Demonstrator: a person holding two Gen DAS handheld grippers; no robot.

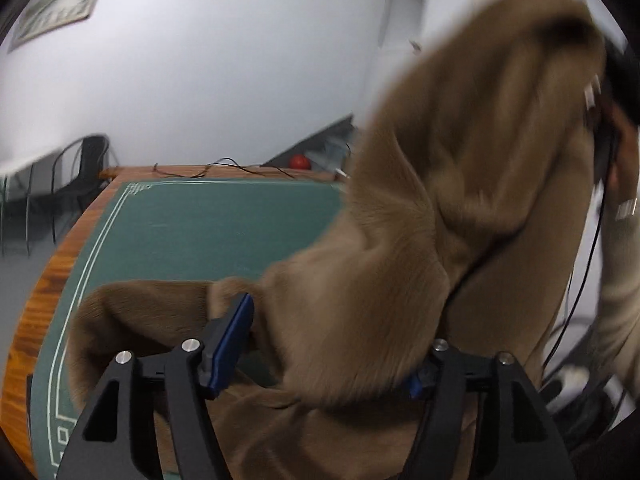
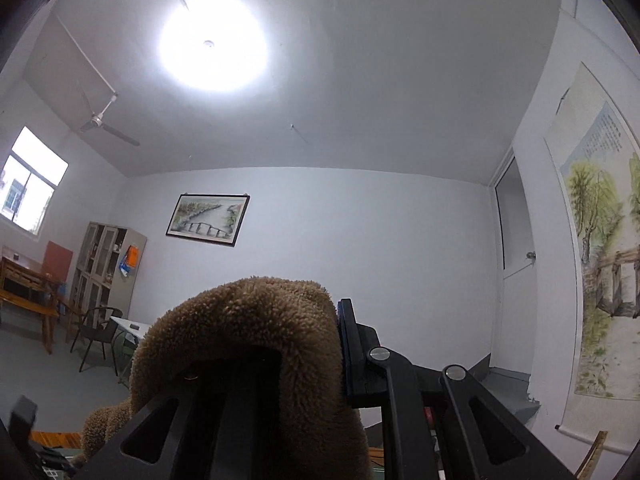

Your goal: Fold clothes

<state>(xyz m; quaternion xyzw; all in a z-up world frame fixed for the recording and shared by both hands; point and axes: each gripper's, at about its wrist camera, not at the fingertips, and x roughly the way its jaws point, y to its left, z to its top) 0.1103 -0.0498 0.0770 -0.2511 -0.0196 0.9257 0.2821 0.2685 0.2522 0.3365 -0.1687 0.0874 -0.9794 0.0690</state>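
A brown fleece garment (image 1: 420,220) hangs lifted above the green mat (image 1: 224,228), blurred with motion. My left gripper (image 1: 320,344) is shut on a fold of it; the left blue finger (image 1: 236,336) shows and the right one is buried in the cloth. In the right wrist view the same fleece (image 2: 248,332) drapes over my right gripper (image 2: 304,340), which is raised high and points at the far wall. It is shut on the fleece; only its right finger (image 2: 352,344) shows.
The mat lies on a wooden table (image 1: 44,300) with a black cable and a red ball (image 1: 300,162) at its far edge. A black chair (image 1: 80,172) stands beyond the table's far left. The person's cream sleeve (image 1: 620,272) is at the right.
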